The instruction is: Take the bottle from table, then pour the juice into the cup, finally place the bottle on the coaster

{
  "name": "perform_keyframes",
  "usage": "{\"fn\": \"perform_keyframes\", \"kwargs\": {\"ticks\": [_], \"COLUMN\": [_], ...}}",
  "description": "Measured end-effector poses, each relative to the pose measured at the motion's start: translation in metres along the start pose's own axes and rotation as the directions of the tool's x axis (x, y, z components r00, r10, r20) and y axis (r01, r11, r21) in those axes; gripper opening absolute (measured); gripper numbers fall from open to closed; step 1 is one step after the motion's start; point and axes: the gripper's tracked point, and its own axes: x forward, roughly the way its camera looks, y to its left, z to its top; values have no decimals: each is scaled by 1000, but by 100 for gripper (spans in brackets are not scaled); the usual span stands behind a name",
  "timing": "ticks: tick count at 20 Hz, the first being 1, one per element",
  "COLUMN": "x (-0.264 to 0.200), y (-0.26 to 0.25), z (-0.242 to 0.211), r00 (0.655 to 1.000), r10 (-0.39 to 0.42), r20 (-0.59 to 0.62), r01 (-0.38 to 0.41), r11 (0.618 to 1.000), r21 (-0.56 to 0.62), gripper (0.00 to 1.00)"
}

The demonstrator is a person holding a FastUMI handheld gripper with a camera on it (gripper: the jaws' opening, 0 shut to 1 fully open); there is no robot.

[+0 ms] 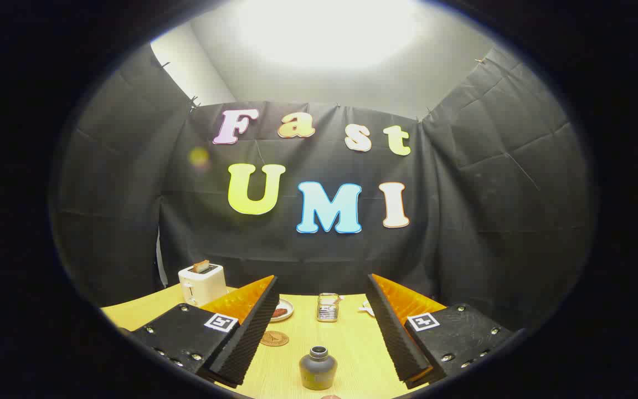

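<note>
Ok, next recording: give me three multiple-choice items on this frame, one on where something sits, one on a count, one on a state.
1. Where does the bottle stand?
A. between the hand-held gripper's fingers
B. on the coaster
C. beside the toaster

2. How many bread slices stick out of the toaster?
A. none
B. one
C. three

3. The gripper's fingers are
A. shut on the bottle
B. shut on the cup
C. open

Key: 1 A, bottle upright on the table between the fingers, coaster bare; 2 B, one slice shows on top; 3 C, fingers spread wide, touching nothing.

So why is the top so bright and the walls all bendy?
Gripper view: a ceiling light glares white overhead; the fisheye lens bends the cloth walls. The table is evenly lit, and the bottle looks sharp between the open claw fingers.
</note>
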Motion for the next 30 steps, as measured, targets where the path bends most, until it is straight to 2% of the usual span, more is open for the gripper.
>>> {"fn": "perform_keyframes", "kwargs": {"ticks": [20, 30], "x": [13, 20], "y": [9, 9], "z": [-10, -53], "r00": [998, 994], "r10": [65, 108], "r20": [27, 8], "r01": [-66, -109], "r11": [997, 992], "r21": [42, 60], "gripper": [96, 96]}}
